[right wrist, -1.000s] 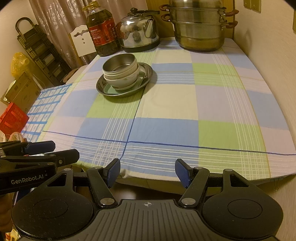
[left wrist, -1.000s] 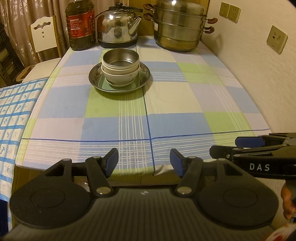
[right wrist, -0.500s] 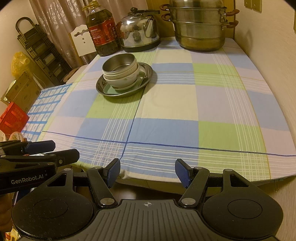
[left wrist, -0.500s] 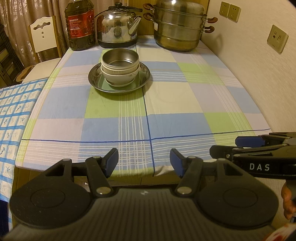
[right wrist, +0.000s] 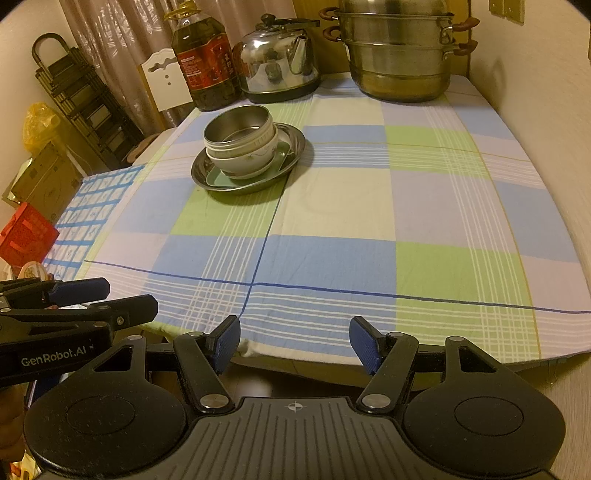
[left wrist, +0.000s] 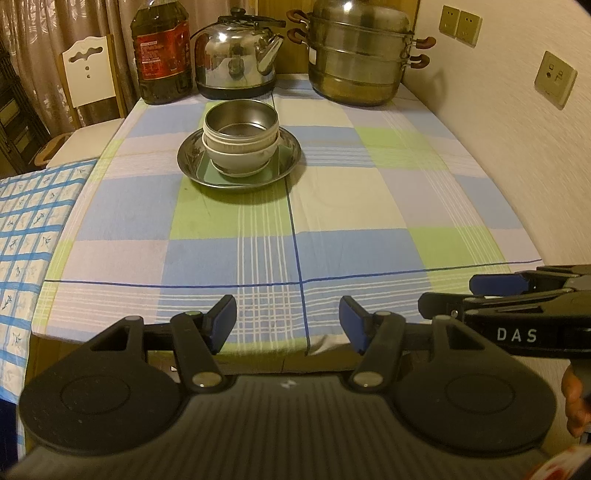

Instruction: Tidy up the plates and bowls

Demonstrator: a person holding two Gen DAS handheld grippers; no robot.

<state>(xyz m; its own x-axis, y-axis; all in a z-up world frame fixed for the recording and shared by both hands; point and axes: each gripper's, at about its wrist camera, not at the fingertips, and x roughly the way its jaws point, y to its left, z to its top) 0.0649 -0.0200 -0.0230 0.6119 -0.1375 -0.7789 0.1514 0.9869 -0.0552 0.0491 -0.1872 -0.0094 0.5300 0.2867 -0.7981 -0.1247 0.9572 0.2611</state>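
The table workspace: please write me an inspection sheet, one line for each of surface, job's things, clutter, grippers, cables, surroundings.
Surface: table under a blue, green and white checked tablecloth, mostly bare in front.
Job's things: a steel bowl nested in a white ceramic bowl, on a pale green dish inside a round steel plate.
Clutter: brown oil bottle with red label, shiny steel kettle, tiered steel steamer pot along the far edge.
Grippers: left gripper and right gripper at the near edge, fingers apart, nothing between.
Cables: nothing seen.
Surroundings: curtain, white chair back, wall sockets, black folding rack.
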